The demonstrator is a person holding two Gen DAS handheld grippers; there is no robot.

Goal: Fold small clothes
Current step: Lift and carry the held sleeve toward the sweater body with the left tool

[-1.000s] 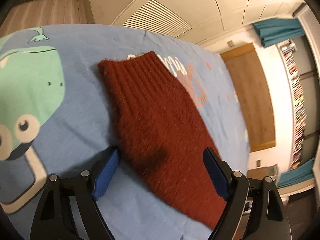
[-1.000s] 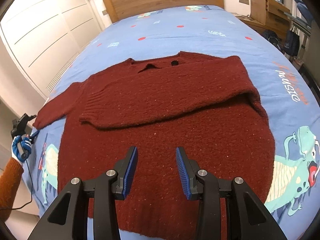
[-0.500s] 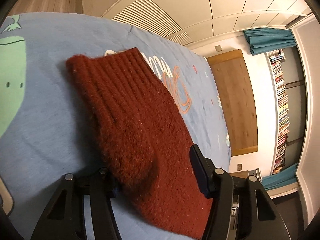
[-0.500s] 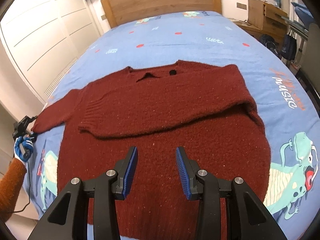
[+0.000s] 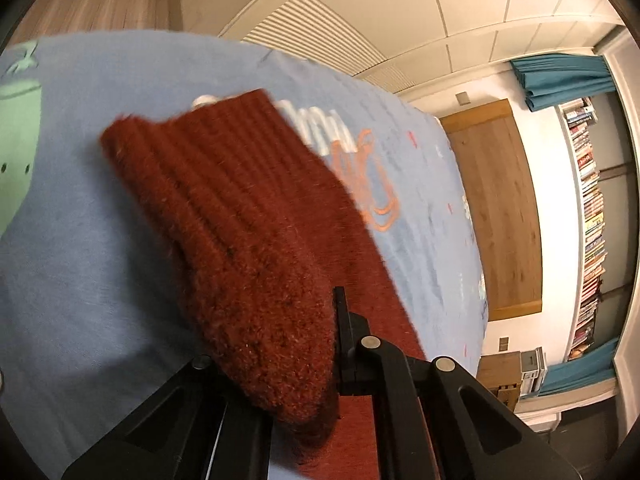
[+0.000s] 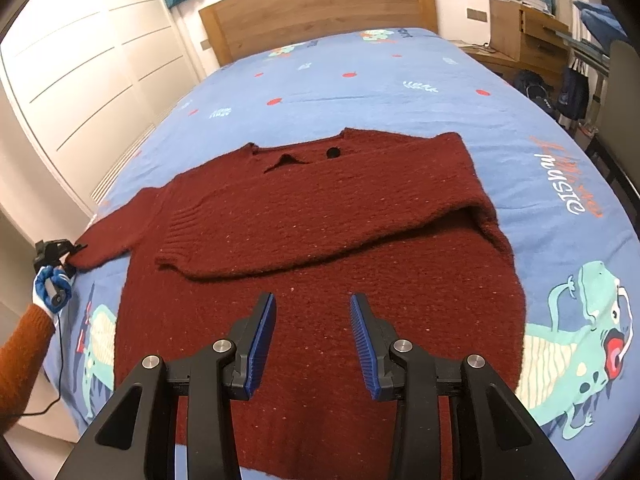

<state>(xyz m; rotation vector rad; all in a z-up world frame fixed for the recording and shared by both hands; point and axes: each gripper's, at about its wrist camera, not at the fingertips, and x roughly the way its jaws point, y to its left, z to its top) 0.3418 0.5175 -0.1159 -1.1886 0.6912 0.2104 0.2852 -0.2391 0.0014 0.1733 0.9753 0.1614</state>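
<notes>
A dark red sweater (image 6: 320,232) lies flat on a blue bed (image 6: 360,80). The left gripper (image 5: 304,344) has its jaws clamped on the left sleeve (image 5: 224,200). The right gripper (image 6: 312,320) hovers over the near hem, jaws partly open and empty.

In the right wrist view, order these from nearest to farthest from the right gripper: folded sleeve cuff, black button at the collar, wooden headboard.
From the right gripper:
1. Folded sleeve cuff, just ahead, to the left.
2. Black button, farther up the sweater near the neckline.
3. Wooden headboard, at the bed's far end.
</notes>
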